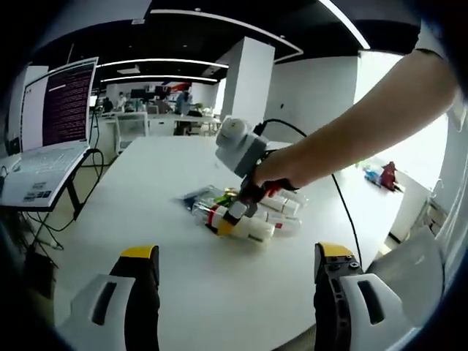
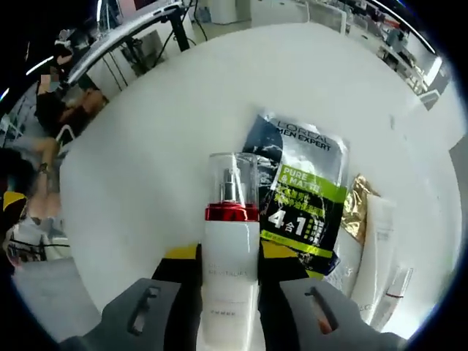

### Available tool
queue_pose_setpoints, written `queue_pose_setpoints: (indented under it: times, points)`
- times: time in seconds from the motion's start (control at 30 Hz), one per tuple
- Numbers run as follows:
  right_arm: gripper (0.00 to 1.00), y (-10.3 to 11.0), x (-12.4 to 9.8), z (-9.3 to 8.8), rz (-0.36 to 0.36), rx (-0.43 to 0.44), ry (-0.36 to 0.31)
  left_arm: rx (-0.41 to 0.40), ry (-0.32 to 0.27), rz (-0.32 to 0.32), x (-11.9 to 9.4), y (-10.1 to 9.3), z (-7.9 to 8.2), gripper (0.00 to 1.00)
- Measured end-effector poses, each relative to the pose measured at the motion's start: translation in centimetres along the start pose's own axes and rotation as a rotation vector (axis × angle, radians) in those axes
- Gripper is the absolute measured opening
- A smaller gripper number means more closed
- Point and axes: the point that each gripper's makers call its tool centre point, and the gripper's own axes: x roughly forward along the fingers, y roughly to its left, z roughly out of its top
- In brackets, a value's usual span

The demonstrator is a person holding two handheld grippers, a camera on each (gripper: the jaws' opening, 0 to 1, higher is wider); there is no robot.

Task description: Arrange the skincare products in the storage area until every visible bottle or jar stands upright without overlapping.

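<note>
Clamped between my right gripper's (image 2: 230, 274) jaws is one white bottle (image 2: 231, 263), smooth and cylindrical, with a red collar and clear cap, lying low over the round white table (image 2: 146, 146). Just beside it lies one flat glossy sachet (image 2: 303, 194), dark with a green panel, touching the other tubes (image 2: 380, 241). My left gripper (image 1: 238, 274) hangs wide open and empty near the table's edge.

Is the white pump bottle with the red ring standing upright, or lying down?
Lying down. The white pump bottle with the red ring lies lengthwise between the right hand-held gripper's jaws, level with the white table.
</note>
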Motion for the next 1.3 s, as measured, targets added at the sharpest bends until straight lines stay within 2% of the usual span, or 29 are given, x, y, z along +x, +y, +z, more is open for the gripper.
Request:
queue_pose_setpoints:
  times: [0.2,0.37,0.43,0.47,0.53,0.67,0.7,0.73,0.8,0.93,1.0,1.1,1.3]
  points:
    - [0.27,0.9,-1.5,0.0,0.015,-0.013,-0.079,-0.013,-0.021,-0.001,-0.1,0.1,0.3,0.79]
    - [0.27,1.5,-3.4,0.1,0.044,0.021,-0.168,-0.017,-0.026,-0.01,-0.2,-0.3,0.6,0.8]
    - [0.26,1.4,-3.9,-0.1,0.038,0.028,-0.195,-0.011,-0.03,-0.015,-0.2,-0.4,0.7,0.8]
    - [0.26,2.3,-5.1,-0.7,0.033,0.017,-0.21,-0.009,-0.03,-0.015,-0.2,-0.4,0.7,0.8]
    - [0.26,2.8,-5.8,-1.3,0.033,0.016,-0.225,-0.011,-0.031,-0.02,-0.2,-0.5,0.7,0.8]
    - [0.26,2.6,-6.2,-1.4,0.06,0.082,-0.294,-0.018,-0.038,-0.025,-0.2,-0.6,0.8,0.79]
    - [0.26,2.6,-6.4,-1.5,0.063,0.082,-0.305,-0.018,-0.039,-0.026,-0.2,-0.6,0.9,0.79]
    - [0.26,3.5,-7.6,-2.0,0.067,0.08,-0.328,-0.018,-0.038,-0.025,-0.2,-0.6,0.9,0.79]
    - [0.26,3.1,-7.7,-1.9,0.062,0.081,-0.354,-0.018,-0.041,-0.024,-0.2,-0.6,1.0,0.79]
    - [0.26,4.3,-9.8,-2.4,0.059,0.059,-0.402,-0.056,-0.042,-0.032,-0.4,-0.6,1.4,0.78]
    - [0.27,4.7,-10.7,-2.0,0.055,0.026,-0.454,-0.124,-0.07,-0.042,-0.6,-0.8,2.2,0.79]
    - [0.27,5.6,-12.2,-2.0,0.06,0.024,-0.508,-0.149,-0.1,-0.056,-1.2,-1.6,3.7,0.79]
    - [0.27,7.5,-14.6,-2.1,0.057,-0.027,-0.565,-0.21,-0.166,-0.113,-1.7,-3.6,7.0,0.77]
